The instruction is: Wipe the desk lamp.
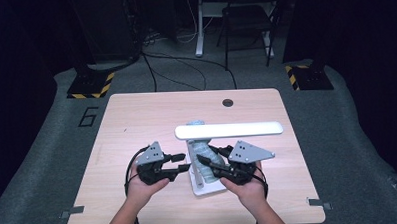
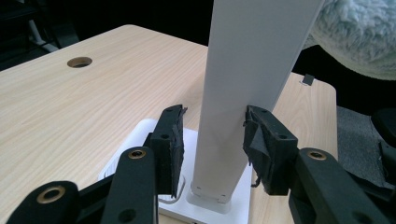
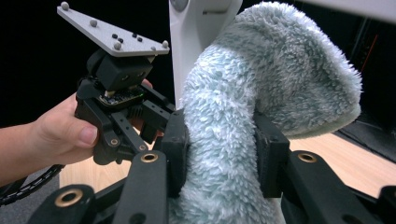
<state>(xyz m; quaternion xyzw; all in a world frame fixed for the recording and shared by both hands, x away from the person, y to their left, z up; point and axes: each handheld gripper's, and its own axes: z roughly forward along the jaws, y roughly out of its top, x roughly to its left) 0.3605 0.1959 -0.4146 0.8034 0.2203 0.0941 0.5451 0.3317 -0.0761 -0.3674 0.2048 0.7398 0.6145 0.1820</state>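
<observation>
Right gripper point(image 3: 217, 140) was pinching the fluffy blue cloth point(image 3: 261, 84) draped on the lamp post point(image 2: 247, 84). Left gripper point(image 2: 212, 140) sat spread around that post, not quite squeezing it.

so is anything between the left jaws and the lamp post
Nothing visible is. In the left gripper view the left gripper has its jaws open on either side of the white lamp post, with bare gaps. The fluffy cloth is pinched in the right gripper.

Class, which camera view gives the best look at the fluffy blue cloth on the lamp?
The right gripper view: the cloth sits close up, pile visible, pinched by the right gripper. In the high view it is a small patch under the lamp head. The left gripper view catches one corner.
</observation>
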